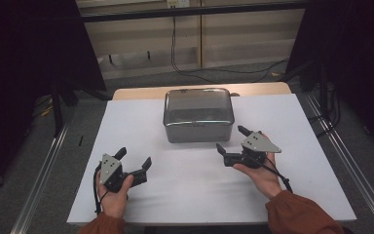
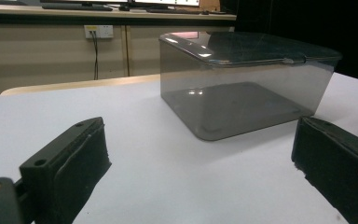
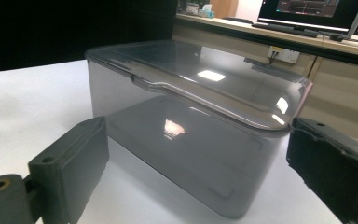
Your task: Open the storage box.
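A smoky clear plastic box (image 1: 198, 115) with its lid on stands at the back middle of the white table top (image 1: 185, 180). It looks empty. My left gripper (image 1: 135, 158) rests open at the front left, well short of the box (image 2: 242, 88), with nothing between its jaws. At the right, my right gripper (image 1: 233, 139) is open too, close to the box's front right corner (image 3: 186, 140), which sits just beyond its jaws without touching them.
The white top lies on a wooden table (image 1: 141, 91) whose edge shows at the back. Metal rails (image 1: 44, 170) run along both sides on the floor. A cable (image 1: 175, 48) hangs from a wall socket behind. Dark curtains (image 1: 24, 48) flank the scene.
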